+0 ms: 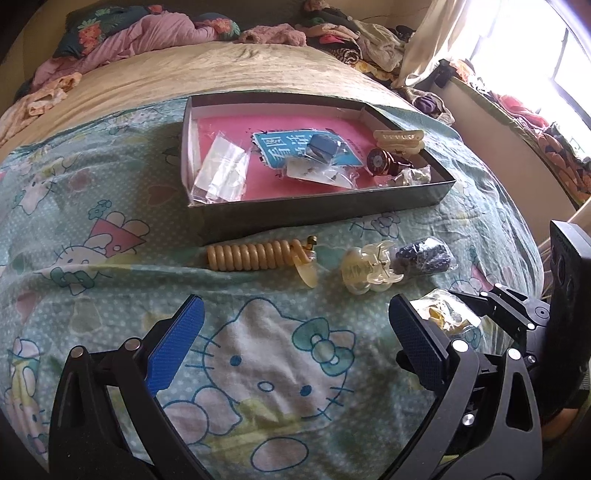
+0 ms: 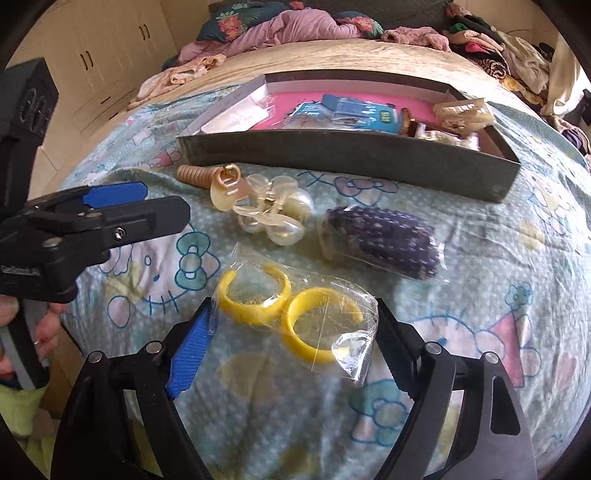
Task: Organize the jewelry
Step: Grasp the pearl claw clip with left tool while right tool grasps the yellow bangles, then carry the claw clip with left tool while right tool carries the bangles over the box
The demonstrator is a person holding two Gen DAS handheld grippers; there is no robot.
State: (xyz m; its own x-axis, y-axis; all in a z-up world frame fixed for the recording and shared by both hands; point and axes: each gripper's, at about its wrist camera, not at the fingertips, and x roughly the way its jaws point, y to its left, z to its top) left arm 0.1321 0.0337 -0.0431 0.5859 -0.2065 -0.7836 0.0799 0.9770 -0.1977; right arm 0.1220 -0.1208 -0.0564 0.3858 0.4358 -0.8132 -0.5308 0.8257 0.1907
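Observation:
A clear bag with two yellow hoops [image 2: 295, 314] lies on the cartoon-cat sheet between the fingers of my right gripper [image 2: 293, 306]. Its edges reach both pads, and the bag still lies flat. Beyond it lie a bag of dark blue beads [image 2: 384, 240], a clear claw clip with pearls [image 2: 273, 214] and a beige coil hair tie [image 2: 195, 173]. The shallow grey box [image 1: 321, 210] with a pink floor holds small bags, a blue card and clips. My left gripper [image 1: 295, 306] hangs open over bare sheet, near the coil hair tie [image 1: 251, 254] and the claw clip [image 1: 365, 269].
Heaps of clothes [image 1: 155, 33] and bedding line the far side of the bed. A window with a curtain [image 1: 436, 40] is at the right, and cupboards [image 2: 110, 55] stand at the left. A hand [image 2: 48, 328] shows under the left gripper.

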